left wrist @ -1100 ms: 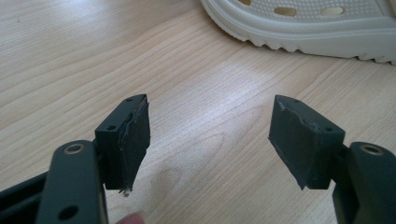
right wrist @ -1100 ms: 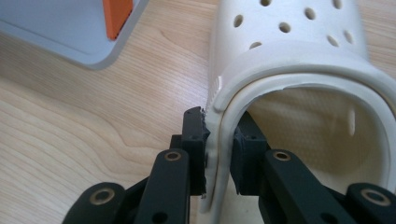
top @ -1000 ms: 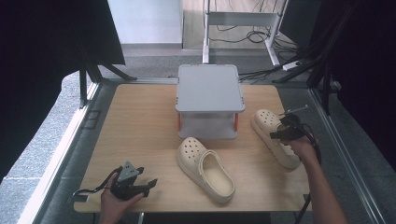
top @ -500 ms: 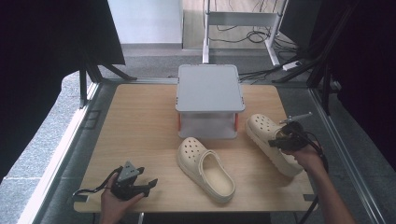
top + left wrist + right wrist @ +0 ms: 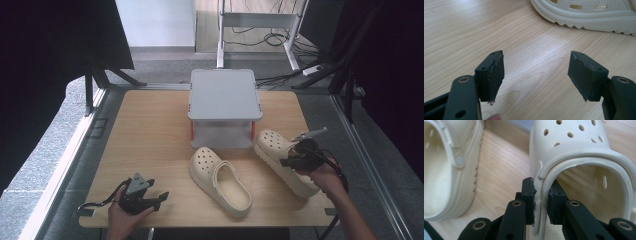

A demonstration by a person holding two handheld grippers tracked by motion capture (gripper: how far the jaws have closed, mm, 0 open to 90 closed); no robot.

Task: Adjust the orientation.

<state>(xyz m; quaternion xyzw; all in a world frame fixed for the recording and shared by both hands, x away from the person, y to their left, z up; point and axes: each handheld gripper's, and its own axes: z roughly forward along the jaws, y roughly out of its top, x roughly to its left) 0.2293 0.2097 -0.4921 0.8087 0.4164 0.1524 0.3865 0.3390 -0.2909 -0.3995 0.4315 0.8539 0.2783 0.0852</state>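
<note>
Your right tool [image 5: 292,161] is clamped on the side wall of the right-hand clog [image 5: 283,161] near the worktop's [image 5: 150,135] right edge, beside the grey stand [image 5: 224,95], while your left tool [image 5: 159,198], pads apart and empty, rests near the other clog [image 5: 220,179].
</note>
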